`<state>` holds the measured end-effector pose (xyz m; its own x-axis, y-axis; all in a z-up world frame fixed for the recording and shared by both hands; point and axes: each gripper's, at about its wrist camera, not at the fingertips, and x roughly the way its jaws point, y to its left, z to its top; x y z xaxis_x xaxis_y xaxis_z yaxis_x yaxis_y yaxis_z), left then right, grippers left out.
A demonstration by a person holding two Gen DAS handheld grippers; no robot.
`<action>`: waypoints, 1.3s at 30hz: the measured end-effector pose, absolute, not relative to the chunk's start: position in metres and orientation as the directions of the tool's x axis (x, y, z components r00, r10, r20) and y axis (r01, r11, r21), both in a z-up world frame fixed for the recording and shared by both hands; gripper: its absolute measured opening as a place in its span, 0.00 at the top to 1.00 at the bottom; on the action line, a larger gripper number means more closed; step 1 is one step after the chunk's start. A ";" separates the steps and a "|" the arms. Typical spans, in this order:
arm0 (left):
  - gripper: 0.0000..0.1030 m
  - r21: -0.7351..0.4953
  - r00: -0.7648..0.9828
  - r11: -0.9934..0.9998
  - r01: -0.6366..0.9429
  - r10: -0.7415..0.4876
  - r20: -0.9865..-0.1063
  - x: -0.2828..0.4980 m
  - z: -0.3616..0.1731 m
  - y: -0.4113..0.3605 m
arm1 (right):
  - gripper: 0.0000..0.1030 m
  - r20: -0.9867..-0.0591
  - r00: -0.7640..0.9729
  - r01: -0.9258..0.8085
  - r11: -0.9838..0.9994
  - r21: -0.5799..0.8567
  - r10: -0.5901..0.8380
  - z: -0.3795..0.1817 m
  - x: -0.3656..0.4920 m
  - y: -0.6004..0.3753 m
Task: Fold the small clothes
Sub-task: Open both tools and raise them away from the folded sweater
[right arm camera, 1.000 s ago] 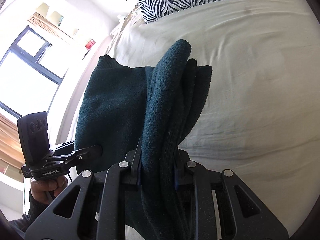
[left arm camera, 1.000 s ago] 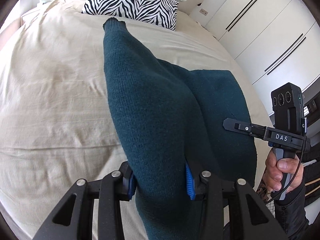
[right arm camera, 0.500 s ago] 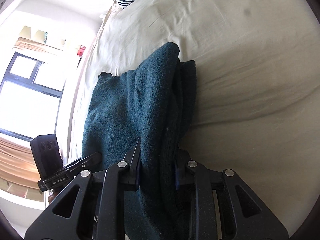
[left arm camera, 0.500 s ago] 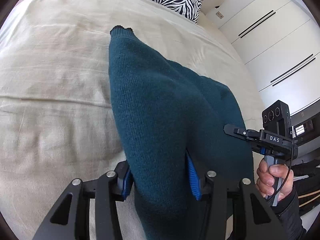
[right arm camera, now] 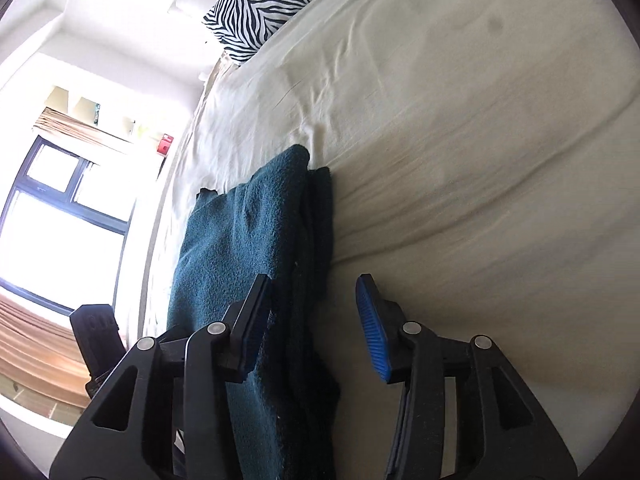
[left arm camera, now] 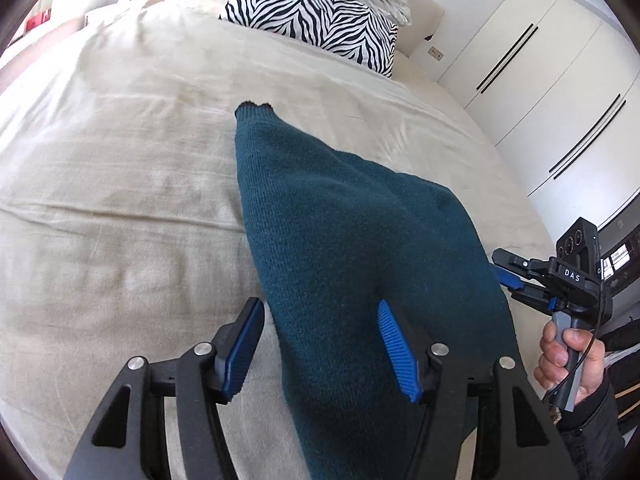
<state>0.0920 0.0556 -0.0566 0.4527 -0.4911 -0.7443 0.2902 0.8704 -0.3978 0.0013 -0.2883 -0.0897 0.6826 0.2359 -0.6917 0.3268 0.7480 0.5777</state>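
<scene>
left wrist view: the left gripper [left arm camera: 320, 344] fills the bottom of the frame, tilted down toward the bed [left arm camera: 120, 200]. its jaws are opening; the left blue pad stands clear of the sweater [left arm camera: 352, 240], while the right pad lies against the knit, so the cloth sits between the jaws but is not pinched. the teal sweater runs from the bottom centre up to a dark ribbed edge near the middle of the frame, and lies on the cream sheet. at the right edge a hand [left arm camera: 568, 364] wraps the grey handle of the right gripper [left arm camera: 510, 276], which juts leftward to the sweater's right border. a zebra pillow [left arm camera: 316, 20] sits at top centre, white wardrobe doors [left arm camera: 560, 80] at upper right.

right wrist view: the right gripper [right arm camera: 312, 320] points down along the sweater's [right arm camera: 248, 248] folded edge. its jaws are opening; the left pad touches the top of the fold, the right pad hangs over bare sheet, and nothing is clamped. the sweater lies in stacked layers from bottom centre to mid-frame, flat on the bed [right arm camera: 480, 140]. the left gripper's body [right arm camera: 98, 340] shows dark at lower left, before a bright window [right arm camera: 48, 220].
</scene>
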 end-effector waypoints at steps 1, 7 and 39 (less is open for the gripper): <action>0.39 -0.371 0.486 0.879 0.299 -0.475 -0.734 0.083 -0.048 0.056 | 0.59 -0.693 0.697 0.336 0.770 0.542 0.184 -0.079 -0.008 -0.287; 0.00 -0.156 0.776 0.950 0.271 -0.311 -0.549 0.015 0.022 0.063 | 0.36 -0.562 0.815 0.345 0.897 0.277 -0.141 -0.006 -0.079 -0.246; 0.00 0.034 0.724 0.998 0.055 -0.016 -0.689 -0.032 0.035 0.042 | 0.00 -0.667 0.689 0.429 0.901 0.060 -0.284 0.026 -0.103 -0.130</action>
<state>-0.0321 0.0423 0.0354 0.7243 -0.0164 -0.6893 0.0547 0.9979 0.0336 -0.1032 -0.1302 0.0255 0.6888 -0.2836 -0.6672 0.4294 0.9011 0.0604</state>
